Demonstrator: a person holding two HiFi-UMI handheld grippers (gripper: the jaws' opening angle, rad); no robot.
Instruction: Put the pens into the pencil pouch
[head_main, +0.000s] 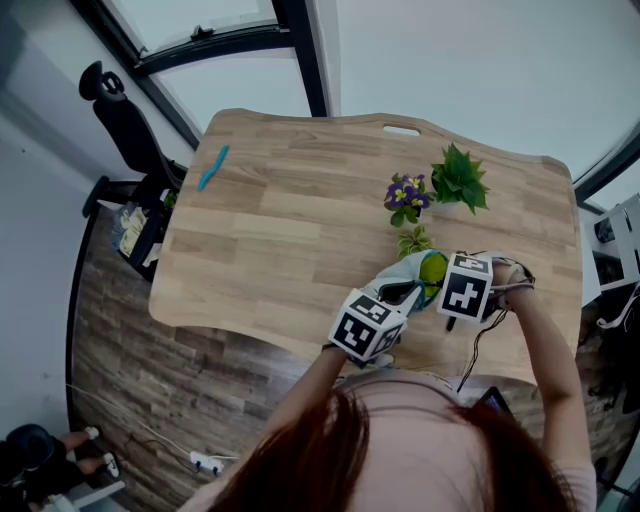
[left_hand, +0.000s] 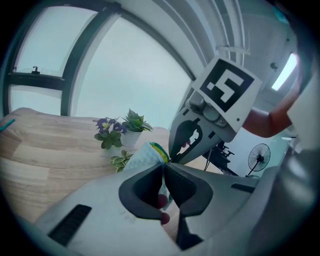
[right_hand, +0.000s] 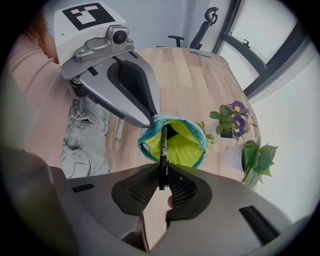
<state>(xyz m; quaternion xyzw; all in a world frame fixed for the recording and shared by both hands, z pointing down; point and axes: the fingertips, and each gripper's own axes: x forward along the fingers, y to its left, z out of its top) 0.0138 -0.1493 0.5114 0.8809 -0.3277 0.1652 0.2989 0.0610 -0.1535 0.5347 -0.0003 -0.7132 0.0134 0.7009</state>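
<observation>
The pen is a slim black stick that looks stiff, light and probably smooth. It hangs upright, with its lower end already inside the mouth of the pouch. The right tool is clamped on its upper part, which seems a sound hold since it leaves the whole shaft free to go in.

The pouch is soft cloth, teal outside and yellow-green inside, and would likely sag shut on its own. The left tool is closed on its rim, pinching the fabric and keeping the mouth open.

Both are held over the near right part of the tabletop, close to its near edge, so a dropped pen could roll off to the floor. Potted plants stand just beyond the pouch on the far side. To the left the wood is bare, apart from what looks like a teal pen at the far left.
</observation>
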